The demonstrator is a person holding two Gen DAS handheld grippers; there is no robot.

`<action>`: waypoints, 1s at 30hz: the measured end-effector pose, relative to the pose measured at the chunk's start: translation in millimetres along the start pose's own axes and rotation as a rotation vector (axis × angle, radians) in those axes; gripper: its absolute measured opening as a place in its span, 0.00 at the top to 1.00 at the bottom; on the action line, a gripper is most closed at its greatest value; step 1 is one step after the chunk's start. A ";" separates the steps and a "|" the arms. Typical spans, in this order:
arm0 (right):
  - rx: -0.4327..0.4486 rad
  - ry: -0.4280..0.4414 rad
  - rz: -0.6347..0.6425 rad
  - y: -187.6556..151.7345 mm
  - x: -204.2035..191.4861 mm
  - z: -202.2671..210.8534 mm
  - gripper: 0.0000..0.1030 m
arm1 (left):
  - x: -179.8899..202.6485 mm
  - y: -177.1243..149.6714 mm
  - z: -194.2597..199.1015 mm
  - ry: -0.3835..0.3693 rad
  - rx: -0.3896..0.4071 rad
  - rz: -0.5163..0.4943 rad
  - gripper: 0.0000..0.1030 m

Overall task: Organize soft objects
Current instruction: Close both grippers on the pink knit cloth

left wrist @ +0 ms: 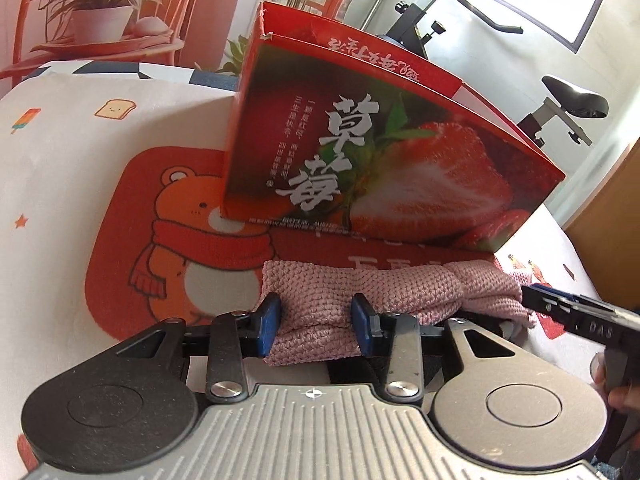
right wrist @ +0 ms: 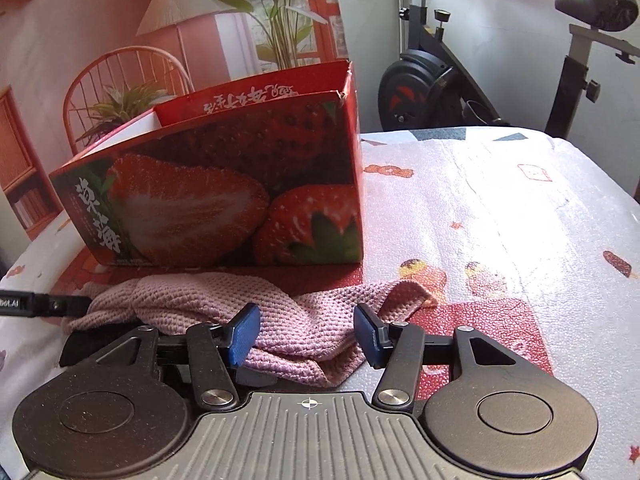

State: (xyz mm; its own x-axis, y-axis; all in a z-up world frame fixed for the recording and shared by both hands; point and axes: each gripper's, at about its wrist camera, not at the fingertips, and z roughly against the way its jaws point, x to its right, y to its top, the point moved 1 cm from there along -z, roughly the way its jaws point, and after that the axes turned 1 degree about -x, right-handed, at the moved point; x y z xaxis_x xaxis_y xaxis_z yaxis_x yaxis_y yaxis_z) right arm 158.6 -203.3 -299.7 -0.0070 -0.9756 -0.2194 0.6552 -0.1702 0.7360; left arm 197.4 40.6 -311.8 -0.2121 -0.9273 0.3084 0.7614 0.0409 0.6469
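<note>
A pink knitted cloth [left wrist: 384,292] lies bunched on the bed in front of a red strawberry box [left wrist: 360,152] whose top is open. My left gripper [left wrist: 316,322] is shut on the cloth's left folded end, the blue pads pressing into it. In the right wrist view the same cloth [right wrist: 224,300] lies below the box [right wrist: 224,192]. My right gripper [right wrist: 306,332] is open with the cloth's right part between its blue fingers, the pads apart from it. The right gripper's tip [left wrist: 560,308] shows at the cloth's right end in the left wrist view.
A red bear mat [left wrist: 160,240] lies under the box on a white patterned bedspread [right wrist: 500,220]. An exercise bike [right wrist: 460,72] stands beyond the bed's far edge. A printed backdrop with plants [left wrist: 100,8] stands behind the box.
</note>
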 end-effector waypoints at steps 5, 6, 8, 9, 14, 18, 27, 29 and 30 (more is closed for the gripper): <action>-0.019 -0.013 0.013 -1.2 0.4 -6.5 0.44 | 0.6 -9.6 5.7 0.004 0.017 0.023 0.60; -0.029 -0.018 0.017 -3.0 0.2 -8.8 0.44 | 0.1 -11.9 6.5 0.003 0.024 0.038 0.60; -0.025 -0.015 0.002 -7.3 1.4 -9.8 0.44 | -0.1 -15.4 8.7 0.004 0.035 0.052 0.60; -0.021 -0.014 0.000 -8.2 1.2 -9.8 0.44 | 0.3 -16.5 9.2 0.005 0.038 0.052 0.60; -0.027 -0.008 0.009 -10.3 -0.7 -10.2 0.48 | -0.8 -17.0 9.5 0.004 0.045 0.064 0.59; -0.030 0.009 0.008 -11.9 -1.8 -9.1 0.56 | -0.9 -16.9 10.0 0.006 0.048 0.065 0.59; -0.046 0.080 -0.005 -13.3 -4.6 -7.6 0.79 | -5.7 -16.3 11.3 -0.010 0.044 0.102 0.59; -0.044 0.087 -0.002 -14.2 -5.3 -7.1 0.80 | -9.3 -14.9 12.1 -0.023 0.038 0.131 0.59; -0.042 0.089 0.004 -14.8 -6.2 -6.6 0.80 | -11.2 -14.8 13.0 -0.028 0.035 0.149 0.58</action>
State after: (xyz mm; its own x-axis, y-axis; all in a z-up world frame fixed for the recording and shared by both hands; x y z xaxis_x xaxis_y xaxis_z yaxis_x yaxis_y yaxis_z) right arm 153.9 -193.8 -313.5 0.0619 -0.9598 -0.2738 0.6865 -0.1582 0.7097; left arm 180.6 55.2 -315.8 -0.1159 -0.8991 0.4221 0.7640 0.1909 0.6164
